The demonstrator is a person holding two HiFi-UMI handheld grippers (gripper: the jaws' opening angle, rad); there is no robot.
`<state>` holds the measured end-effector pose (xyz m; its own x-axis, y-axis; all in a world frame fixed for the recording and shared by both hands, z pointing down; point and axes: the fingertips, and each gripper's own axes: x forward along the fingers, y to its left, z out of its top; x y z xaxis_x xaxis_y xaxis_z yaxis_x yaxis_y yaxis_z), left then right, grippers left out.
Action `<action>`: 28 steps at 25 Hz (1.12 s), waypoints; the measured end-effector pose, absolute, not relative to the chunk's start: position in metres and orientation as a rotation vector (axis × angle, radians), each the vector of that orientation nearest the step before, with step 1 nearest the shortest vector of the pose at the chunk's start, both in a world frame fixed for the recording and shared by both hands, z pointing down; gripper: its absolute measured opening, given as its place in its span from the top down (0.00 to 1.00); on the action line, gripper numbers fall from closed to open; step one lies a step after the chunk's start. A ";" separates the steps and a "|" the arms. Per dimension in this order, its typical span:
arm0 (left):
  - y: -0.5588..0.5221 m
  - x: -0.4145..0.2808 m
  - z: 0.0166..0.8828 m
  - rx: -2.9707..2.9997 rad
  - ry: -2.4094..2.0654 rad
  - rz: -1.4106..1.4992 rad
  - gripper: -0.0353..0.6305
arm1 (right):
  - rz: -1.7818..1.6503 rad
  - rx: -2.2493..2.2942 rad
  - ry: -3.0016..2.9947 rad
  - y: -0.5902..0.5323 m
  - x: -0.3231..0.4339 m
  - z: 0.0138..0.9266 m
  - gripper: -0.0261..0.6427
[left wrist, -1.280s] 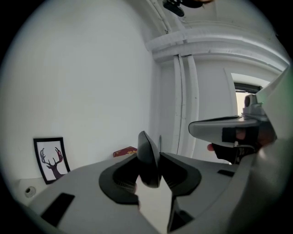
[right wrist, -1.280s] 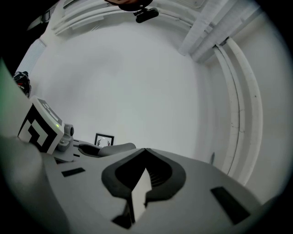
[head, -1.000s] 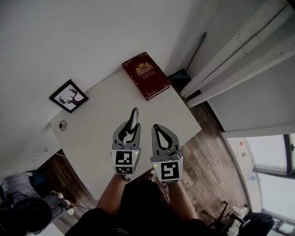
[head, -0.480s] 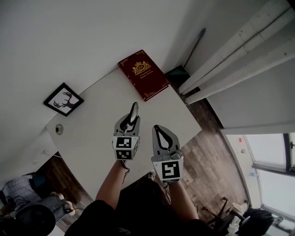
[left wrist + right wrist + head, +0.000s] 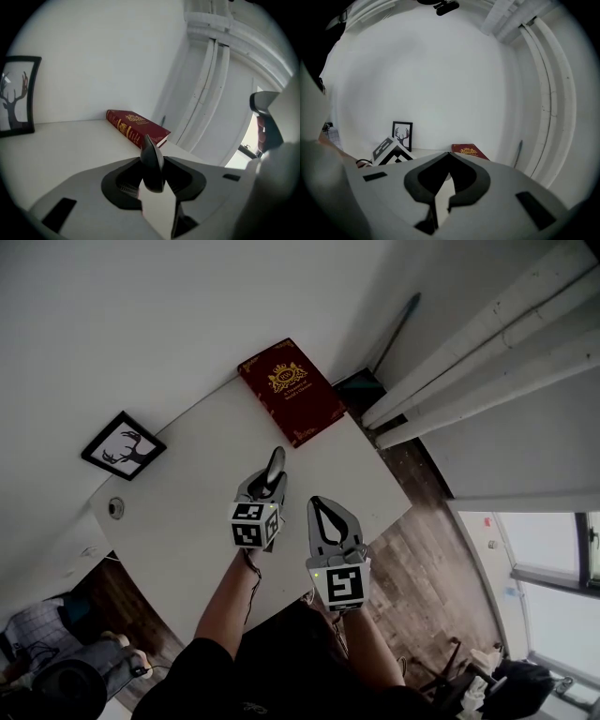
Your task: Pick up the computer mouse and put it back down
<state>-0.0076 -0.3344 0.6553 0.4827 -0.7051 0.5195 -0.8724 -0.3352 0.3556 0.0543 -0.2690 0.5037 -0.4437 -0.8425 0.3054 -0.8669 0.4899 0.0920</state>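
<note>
My path across the tabletop (image 5: 192, 498) is open ahead; the red book (image 5: 291, 390) blocks far right, the picture frame (image 5: 122, 446) far left.

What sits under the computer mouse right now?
White table shows below the mouse, which is clamped on edge in the left gripper; the jaws hide any contact.

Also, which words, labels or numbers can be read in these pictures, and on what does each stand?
No text can be read.
Red book: gold crest and gold lettering on cover and spine, too small to read.
Framed picture: a deer drawing, no words.
Computer mouse: no print shows.
</note>
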 end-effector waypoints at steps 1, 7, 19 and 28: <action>-0.338 -0.006 0.659 2.126 -1.284 0.360 0.74 | 0.120 1.442 -2.425 -0.270 0.055 0.505 0.93; -0.349 0.001 0.674 2.091 -1.228 0.337 0.74 | 0.143 1.440 -2.405 -0.280 0.057 0.511 0.93; -0.349 -0.002 0.691 2.045 -1.201 0.427 0.74 | 0.138 1.405 -2.407 -0.286 0.047 0.519 0.93; -0.346 -0.012 0.698 2.057 -1.295 0.579 0.73 | 0.129 1.409 -2.405 -0.286 0.042 0.516 0.93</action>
